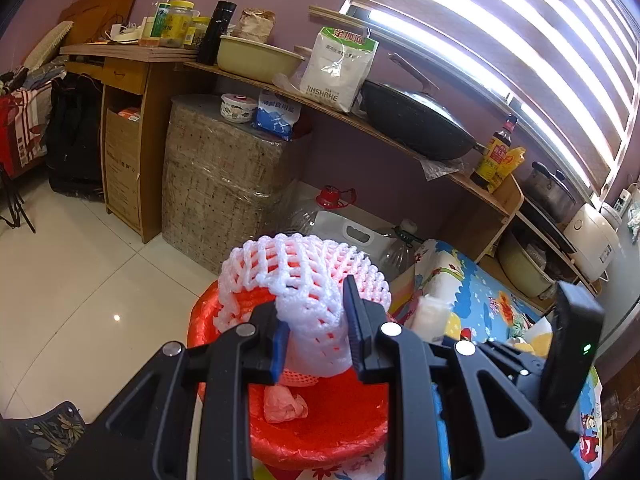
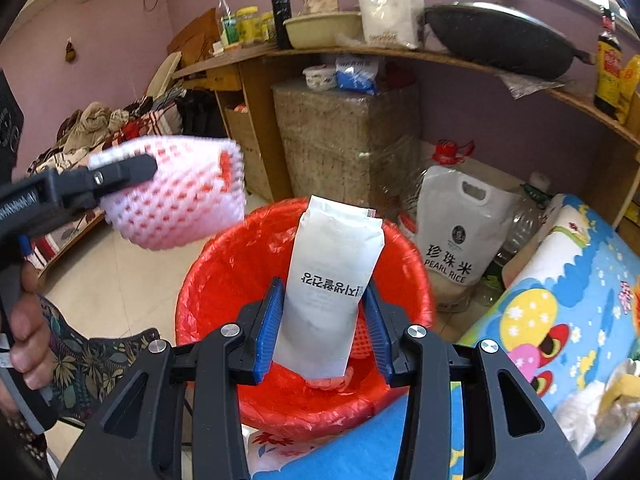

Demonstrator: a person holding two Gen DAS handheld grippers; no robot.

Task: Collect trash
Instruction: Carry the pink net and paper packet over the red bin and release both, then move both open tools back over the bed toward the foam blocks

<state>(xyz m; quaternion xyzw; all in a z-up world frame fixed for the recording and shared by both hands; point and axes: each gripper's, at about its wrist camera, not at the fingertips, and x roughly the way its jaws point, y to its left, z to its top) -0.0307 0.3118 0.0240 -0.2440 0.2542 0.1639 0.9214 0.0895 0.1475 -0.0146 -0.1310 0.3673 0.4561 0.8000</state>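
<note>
Room: cluttered kitchen corner, red-lined trash bin near, on the floor.
Left gripper: clamped on foam fruit net, over the bin.
Right gripper: clamped on white pouch, above the bin mouth.
Tip: centre over the liner, then release.

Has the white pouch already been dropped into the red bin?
No, the right hand-held gripper is clamped on the white pouch, which sits upright above the red bin.
</note>
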